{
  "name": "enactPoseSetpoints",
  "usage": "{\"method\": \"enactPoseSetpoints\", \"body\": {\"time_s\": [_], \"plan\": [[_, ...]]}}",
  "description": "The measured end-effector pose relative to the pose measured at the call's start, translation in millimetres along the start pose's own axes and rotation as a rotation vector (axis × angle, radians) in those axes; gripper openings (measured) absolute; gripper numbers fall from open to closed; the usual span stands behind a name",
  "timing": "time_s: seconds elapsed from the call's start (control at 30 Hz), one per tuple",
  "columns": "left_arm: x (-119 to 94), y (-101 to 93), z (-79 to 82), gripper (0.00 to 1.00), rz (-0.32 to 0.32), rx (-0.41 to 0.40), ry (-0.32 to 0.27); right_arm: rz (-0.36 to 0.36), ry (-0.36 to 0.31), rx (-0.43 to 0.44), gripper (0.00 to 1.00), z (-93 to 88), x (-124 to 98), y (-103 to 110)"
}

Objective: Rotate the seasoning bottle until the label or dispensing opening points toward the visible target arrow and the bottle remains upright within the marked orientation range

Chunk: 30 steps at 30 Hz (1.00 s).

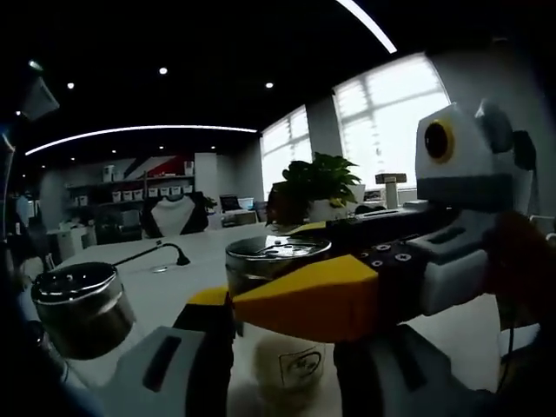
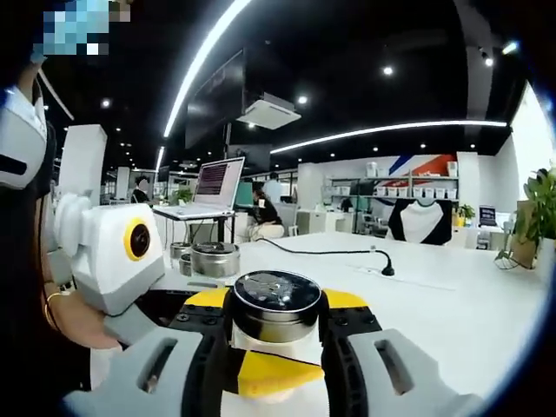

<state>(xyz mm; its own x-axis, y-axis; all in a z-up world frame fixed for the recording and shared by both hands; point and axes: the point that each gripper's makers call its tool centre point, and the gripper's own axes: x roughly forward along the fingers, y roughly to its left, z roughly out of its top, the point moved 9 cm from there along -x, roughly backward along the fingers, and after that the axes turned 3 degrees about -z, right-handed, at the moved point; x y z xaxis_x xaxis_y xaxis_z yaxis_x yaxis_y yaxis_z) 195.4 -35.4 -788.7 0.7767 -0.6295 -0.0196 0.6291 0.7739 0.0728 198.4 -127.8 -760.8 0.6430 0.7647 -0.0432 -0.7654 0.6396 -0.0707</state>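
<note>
The seasoning bottle is a clear glass jar with a perforated metal lid and a pale label. It stands upright on the white table. My right gripper is shut on its neck just under the lid, and its yellow finger crosses in front of the bottle in the left gripper view. Lower down, my left gripper is shut on the glass body. One of the left gripper's yellow fingertips shows below the lid in the right gripper view.
A second metal-lidded jar stands close on the left, and two similar jars sit further back. A gooseneck microphone lies across the table. A potted plant and a laptop stand beyond the table.
</note>
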Motion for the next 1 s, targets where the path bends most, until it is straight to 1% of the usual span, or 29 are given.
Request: {"method": "enactPoseSetpoints", "body": {"time_s": [0.1, 0.13, 0.2, 0.5, 0.77, 0.8, 0.93, 1.0], "plan": [[0.8, -0.6, 0.1, 0.45, -0.001, -0.005, -0.003, 0.004, 0.004, 0.003, 0.37, -0.1, -0.6, -0.6], [1.5, -1.8, -0.4, 0.45, -0.001, -0.014, -0.003, 0.012, 0.012, -0.029, 0.38, 0.1, -1.2, -0.5], [1.8, -2.6, -1.0, 0.45, 0.0, -0.025, -0.007, 0.019, 0.014, -0.035, 0.38, 0.0, -1.2, -1.3], [1.2, -2.3, -0.6, 0.46, 0.003, 0.028, -0.013, 0.039, 0.002, -0.029, 0.38, -1.4, -1.1, -2.9], [-0.1, -2.1, -0.4, 0.46, 0.003, 0.053, -0.006, 0.058, 0.001, -0.024, 0.38, -1.8, -0.4, -1.4], [-0.2, -2.1, -0.3, 0.46, 0.002, 0.055, -0.006, 0.06, 0.001, -0.016, 0.38, -2.3, -0.2, -3.7], [-4.0, -2.2, 0.1, 0.46, 0.0, 0.073, -0.004, 0.055, 0.005, -0.007, 0.39, -2.2, -1.0, -4.3], [-5.1, -1.6, 0.4, 0.46, -0.013, 0.064, -0.012, 0.053, 0.01, -0.009, 0.39, -2.2, -1.5, -3.5]]}}
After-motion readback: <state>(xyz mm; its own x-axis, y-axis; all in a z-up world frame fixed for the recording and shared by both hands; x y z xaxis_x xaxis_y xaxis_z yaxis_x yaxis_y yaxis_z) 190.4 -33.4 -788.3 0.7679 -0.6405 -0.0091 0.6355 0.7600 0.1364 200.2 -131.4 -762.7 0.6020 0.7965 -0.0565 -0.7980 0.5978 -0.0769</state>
